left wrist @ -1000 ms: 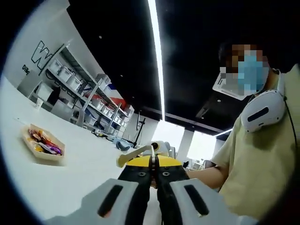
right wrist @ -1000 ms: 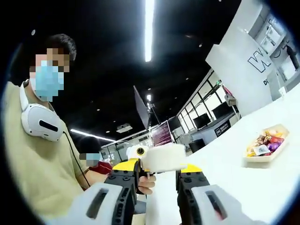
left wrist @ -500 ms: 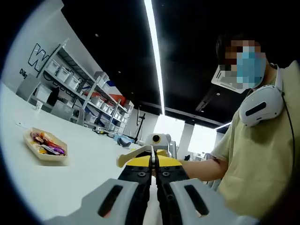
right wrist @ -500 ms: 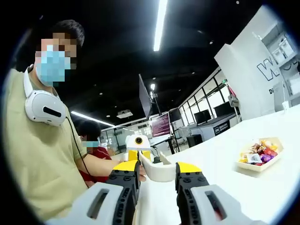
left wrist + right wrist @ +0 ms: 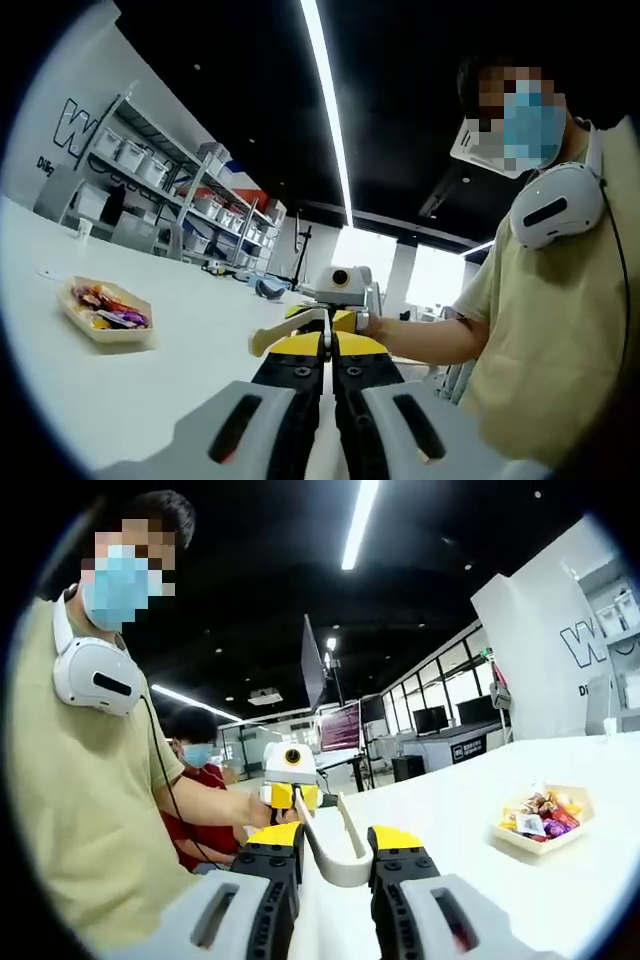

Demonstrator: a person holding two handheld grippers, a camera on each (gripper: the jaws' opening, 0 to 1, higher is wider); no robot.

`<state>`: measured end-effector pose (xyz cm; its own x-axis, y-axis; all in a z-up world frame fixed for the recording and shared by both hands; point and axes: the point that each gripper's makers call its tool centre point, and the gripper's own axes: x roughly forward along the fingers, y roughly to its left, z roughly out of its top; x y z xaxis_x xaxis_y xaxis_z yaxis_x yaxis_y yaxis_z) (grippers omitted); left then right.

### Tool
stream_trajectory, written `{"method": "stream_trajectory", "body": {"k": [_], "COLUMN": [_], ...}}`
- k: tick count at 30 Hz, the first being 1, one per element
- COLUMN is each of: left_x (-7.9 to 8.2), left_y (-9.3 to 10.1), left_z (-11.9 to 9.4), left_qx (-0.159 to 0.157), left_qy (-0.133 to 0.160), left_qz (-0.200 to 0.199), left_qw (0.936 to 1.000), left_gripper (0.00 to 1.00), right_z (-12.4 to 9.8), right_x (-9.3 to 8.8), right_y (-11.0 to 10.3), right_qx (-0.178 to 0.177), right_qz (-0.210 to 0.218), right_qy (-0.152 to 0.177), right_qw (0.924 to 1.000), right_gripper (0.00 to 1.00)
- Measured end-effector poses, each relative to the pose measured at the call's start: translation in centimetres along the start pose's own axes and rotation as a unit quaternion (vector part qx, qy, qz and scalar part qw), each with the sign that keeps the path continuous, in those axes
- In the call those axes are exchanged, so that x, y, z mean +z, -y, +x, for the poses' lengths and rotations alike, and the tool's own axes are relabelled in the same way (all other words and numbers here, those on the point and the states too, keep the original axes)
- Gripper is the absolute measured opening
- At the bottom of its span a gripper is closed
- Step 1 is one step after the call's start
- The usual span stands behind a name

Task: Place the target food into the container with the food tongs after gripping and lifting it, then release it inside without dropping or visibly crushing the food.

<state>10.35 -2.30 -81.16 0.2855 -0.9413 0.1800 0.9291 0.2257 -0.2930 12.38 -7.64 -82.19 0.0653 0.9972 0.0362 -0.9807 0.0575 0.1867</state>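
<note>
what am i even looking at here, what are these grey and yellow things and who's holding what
A person holds a hand-held gripper in each hand, and each one carries a fisheye camera. One picture looks along the left tongs, the other along the right tongs; the grey and yellow parts at the bottom are their jaws. The left tongs look shut. The right tongs are shut on a white U-shaped utensil. On the white table sits a shallow tray of wrapped sweets, off to the side, and neither pair touches it. In the left gripper view a cream piece shows just past the jaws; I can't tell if it is gripped.
</note>
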Motion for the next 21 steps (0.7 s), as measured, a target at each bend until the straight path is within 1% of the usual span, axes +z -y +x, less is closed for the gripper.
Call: {"method": "stream_trajectory", "body": {"k": [5,10,12,13,16,18,20,21], "left_x": [-0.6,-0.9,-1.3,-1.4,-1.9,-2.4,-3.0,-3.6], "left_y": [-0.2,-0.4,-0.6,-0.6,-0.9,-1.2,-1.6,-1.9], "left_z": [-0.1,-0.2,-0.2,-0.3,-0.4,-0.5,-0.6,-0.7], "left_qx": [0.003,0.003,0.005,0.005,0.008,0.012,0.017,0.023], "left_qy": [-0.018,-0.026,-0.036,-0.039,-0.05,-0.06,-0.073,-0.087], "left_qz": [0.01,0.013,0.019,0.02,0.025,0.031,0.039,0.047], "left_qw": [0.9998,0.9996,0.9992,0.999,0.9984,0.9977,0.9964,0.9948], "left_gripper": [0.0,0.0,0.01,0.01,0.01,0.01,0.01,0.01], "right_z": [-0.1,-0.1,-0.1,0.0,0.0,0.1,0.1,0.1], "right_x": [-0.8,-1.7,-1.9,-2.3,-2.5,-3.1,-3.8,-4.2], "right_y": [0.1,0.1,0.3,0.4,0.5,0.7,1.0,1.2], "right_qx": [-0.002,0.0,-0.003,-0.004,-0.004,-0.005,-0.008,-0.01], "right_qz": [-0.01,-0.03,-0.032,-0.036,-0.046,-0.06,-0.063,-0.071], "right_qy": [-0.022,-0.044,-0.05,-0.058,-0.062,-0.07,-0.082,-0.09], "right_qw": [0.9997,0.9986,0.9982,0.9976,0.997,0.9958,0.9946,0.9933], "right_gripper": [0.2,0.19,0.19,0.19,0.19,0.18,0.18,0.18]}}
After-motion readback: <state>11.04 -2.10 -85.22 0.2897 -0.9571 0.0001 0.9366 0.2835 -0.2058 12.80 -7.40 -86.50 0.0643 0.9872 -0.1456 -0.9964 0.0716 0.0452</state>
